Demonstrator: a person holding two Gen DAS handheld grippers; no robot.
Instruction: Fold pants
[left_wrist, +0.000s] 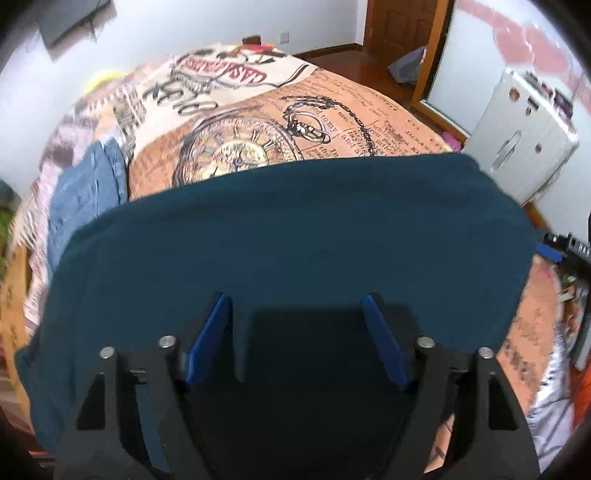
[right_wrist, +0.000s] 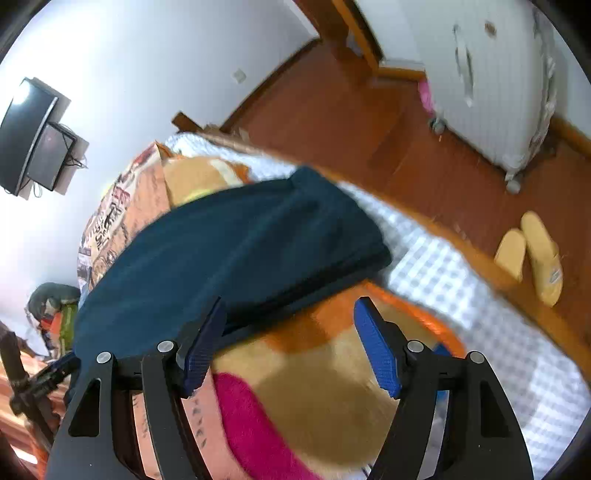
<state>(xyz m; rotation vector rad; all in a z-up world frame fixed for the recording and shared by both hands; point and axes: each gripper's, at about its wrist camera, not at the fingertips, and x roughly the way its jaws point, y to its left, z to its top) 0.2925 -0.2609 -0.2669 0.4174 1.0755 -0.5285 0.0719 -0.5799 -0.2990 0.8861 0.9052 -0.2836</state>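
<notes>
The dark teal pants (left_wrist: 295, 229) lie folded into a broad flat band across the bed. My left gripper (left_wrist: 297, 332) hovers over their near part. It is open, its blue pads (left_wrist: 210, 339) wide apart, with only flat cloth below them. In the right wrist view the pants (right_wrist: 229, 251) run from the lower left to a folded end at the upper right. My right gripper (right_wrist: 291, 343) is open at their near edge. Its left pad (right_wrist: 205, 347) overlaps the edge of the cloth, and its right pad stands over an orange and tan blanket (right_wrist: 325, 387).
A printed bed cover (left_wrist: 258, 122) with a pocket-watch picture lies beyond the pants. Blue jeans (left_wrist: 85, 195) lie at the left. The bed edge with a white checked sheet (right_wrist: 461, 280) drops to a wooden floor holding yellow slippers (right_wrist: 532, 254) and a white appliance (right_wrist: 491, 92).
</notes>
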